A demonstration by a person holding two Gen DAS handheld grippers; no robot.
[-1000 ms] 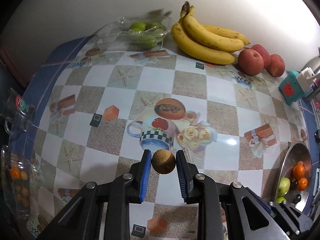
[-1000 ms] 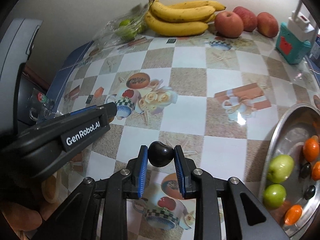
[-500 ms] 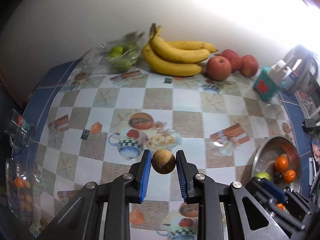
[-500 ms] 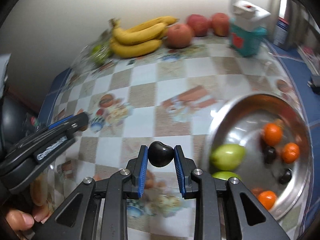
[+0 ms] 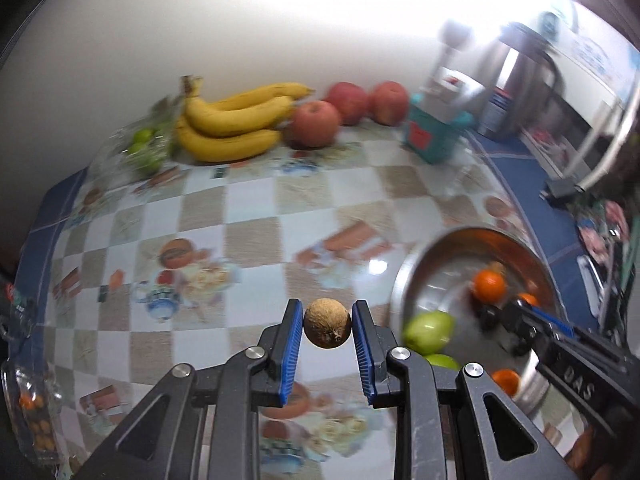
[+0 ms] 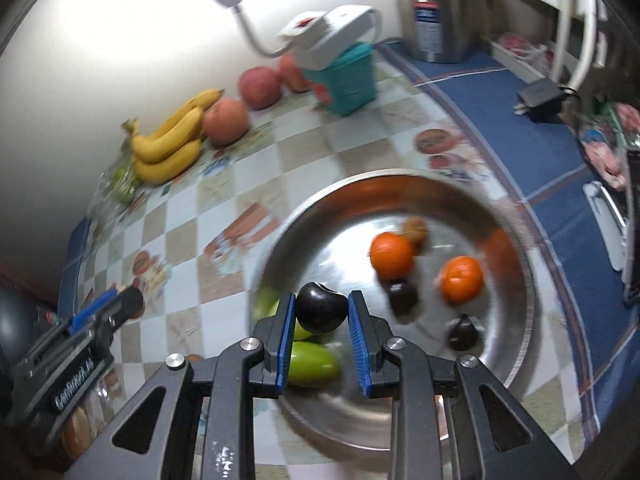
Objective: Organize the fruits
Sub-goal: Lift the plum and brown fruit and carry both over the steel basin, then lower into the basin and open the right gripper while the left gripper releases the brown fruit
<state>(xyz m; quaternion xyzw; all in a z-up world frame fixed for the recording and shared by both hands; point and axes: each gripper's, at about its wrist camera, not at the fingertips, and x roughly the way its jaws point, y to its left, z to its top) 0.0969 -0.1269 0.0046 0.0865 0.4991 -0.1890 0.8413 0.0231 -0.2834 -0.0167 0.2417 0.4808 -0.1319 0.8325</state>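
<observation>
My left gripper (image 5: pixel 327 322) is shut on a small brown round fruit (image 5: pixel 327 328) and hangs over the checked tablecloth, just left of the steel bowl (image 5: pixel 404 276). My right gripper (image 6: pixel 321 311) is shut on a dark, almost black fruit (image 6: pixel 321 307) and hangs over the near left part of the steel bowl (image 6: pixel 516 280). In the bowl lie two orange fruits (image 6: pixel 391 255), dark fruits (image 6: pixel 404 298), a small brown fruit (image 6: pixel 416 230) and green fruits (image 6: pixel 312 364). The right gripper's body (image 5: pixel 560 344) shows at the lower right of the left wrist view.
Bananas (image 5: pixel 236 126), three red apples (image 5: pixel 316 124) and a clear bag of green fruit (image 5: pixel 144 148) line the wall. A teal box with a white lamp (image 6: pixel 344 68) and a steel kettle (image 6: pixel 440 12) stand at the back right. A clear bag of small orange fruit (image 5: pixel 34 412) sits at the table's left edge.
Both grippers have swung to the right with their fruit still held. The bowl has come from the right edge to under the right gripper and beside the left one.
</observation>
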